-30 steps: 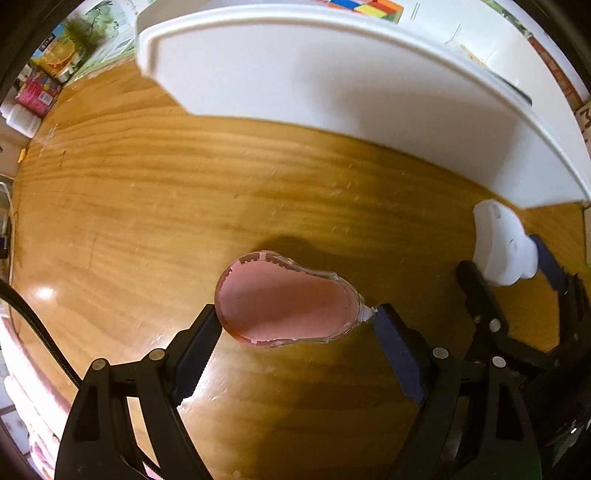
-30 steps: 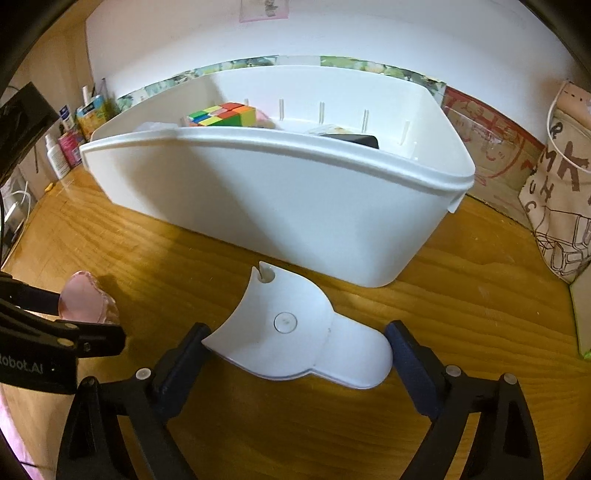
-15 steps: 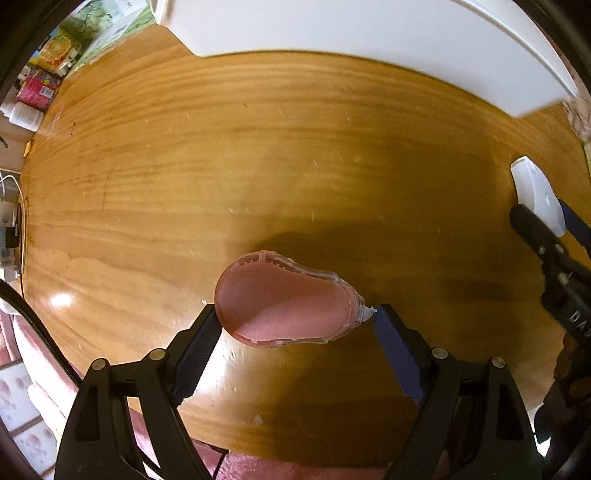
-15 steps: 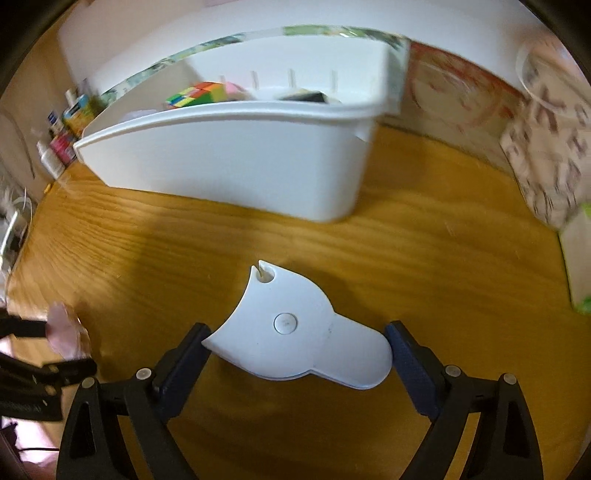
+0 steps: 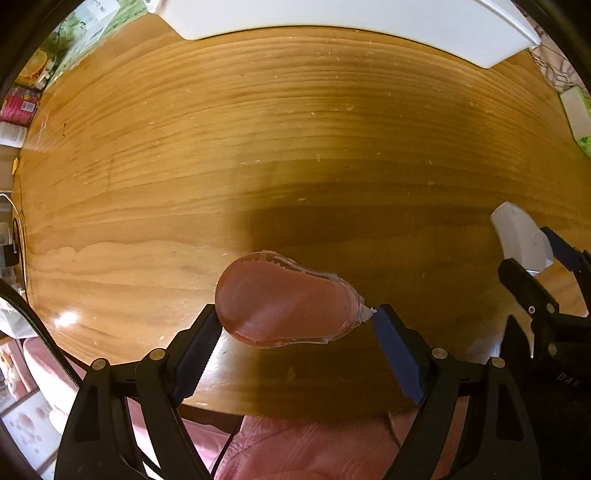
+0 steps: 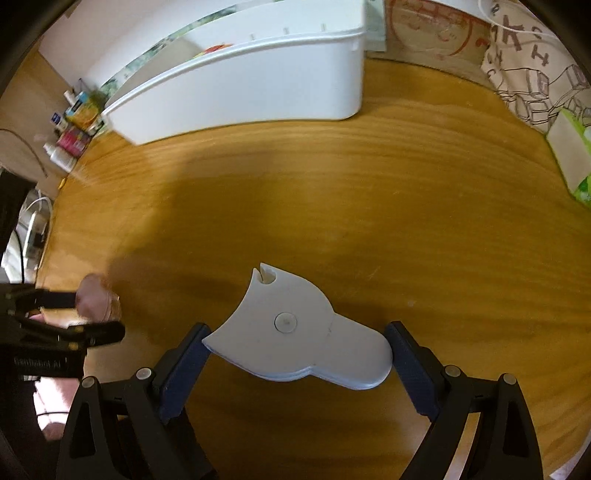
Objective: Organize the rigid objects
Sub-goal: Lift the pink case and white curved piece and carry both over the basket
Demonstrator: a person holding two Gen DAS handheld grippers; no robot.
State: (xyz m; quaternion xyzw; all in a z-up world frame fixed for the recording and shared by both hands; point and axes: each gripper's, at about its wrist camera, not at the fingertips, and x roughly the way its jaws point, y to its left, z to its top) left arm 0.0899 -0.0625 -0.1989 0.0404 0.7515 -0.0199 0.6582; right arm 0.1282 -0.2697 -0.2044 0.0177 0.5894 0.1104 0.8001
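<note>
From my left wrist camera, my left gripper (image 5: 297,325) pinches a pink see-through plastic tape dispenser (image 5: 284,301) above the near edge of the brown wooden table (image 5: 295,147). A white plastic bin (image 5: 351,22) stands at the far edge.

From my right wrist camera, my right gripper (image 6: 297,343) pinches a flat white plastic tape dispenser (image 6: 295,328) over the table's middle.

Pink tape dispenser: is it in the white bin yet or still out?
Out. The pink tape dispenser sits between the left gripper pads above the wooden table; the white bin stands apart at the far edge.
</note>
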